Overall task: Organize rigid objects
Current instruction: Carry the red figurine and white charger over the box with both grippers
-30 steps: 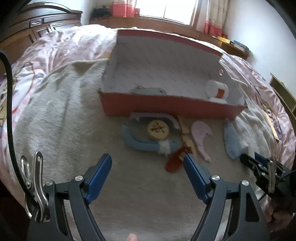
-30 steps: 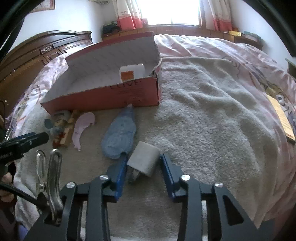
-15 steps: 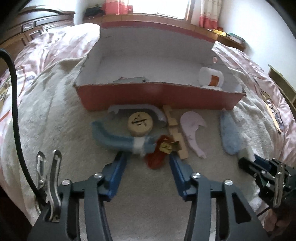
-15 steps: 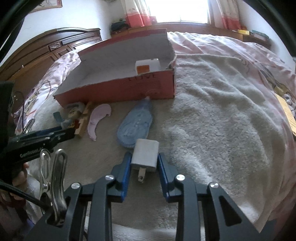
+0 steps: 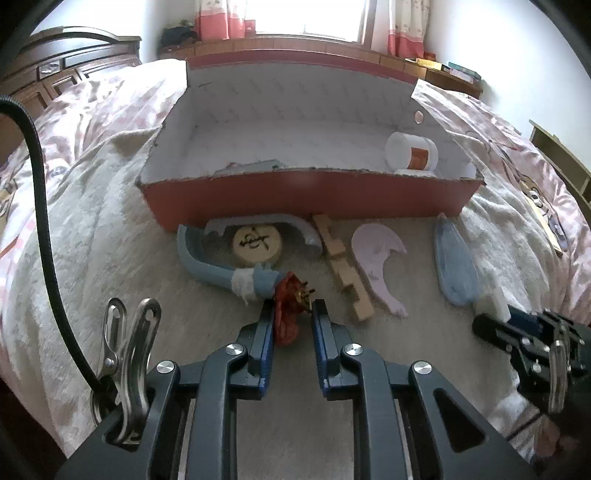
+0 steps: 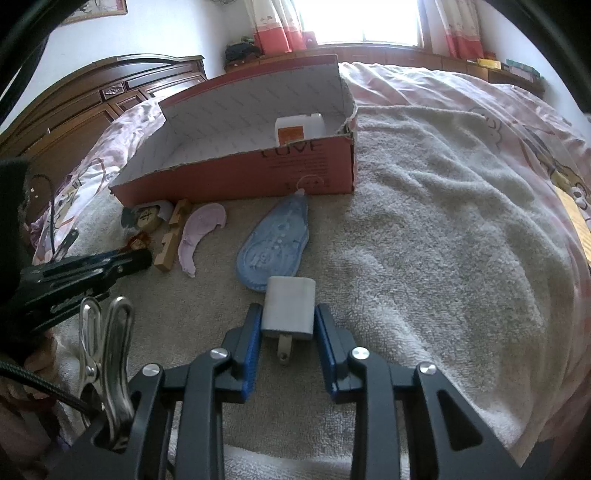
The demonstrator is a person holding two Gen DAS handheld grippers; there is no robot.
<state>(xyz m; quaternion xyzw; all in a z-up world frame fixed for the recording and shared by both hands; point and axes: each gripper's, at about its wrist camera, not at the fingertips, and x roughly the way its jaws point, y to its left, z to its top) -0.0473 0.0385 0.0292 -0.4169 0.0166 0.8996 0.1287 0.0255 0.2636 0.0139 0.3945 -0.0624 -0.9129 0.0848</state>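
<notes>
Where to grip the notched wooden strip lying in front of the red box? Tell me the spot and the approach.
Take the notched wooden strip across its narrow width near the middle, coming from above. It lies flat on the towel, running lengthwise away from the red box, so its long edges are probably the only opposing faces a gripper can span.

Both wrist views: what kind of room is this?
Most likely a bedroom. The work surface is a bed with a pink printed quilt under a grey towel, with a carved dark wood headboard behind and a curtained window.
</notes>
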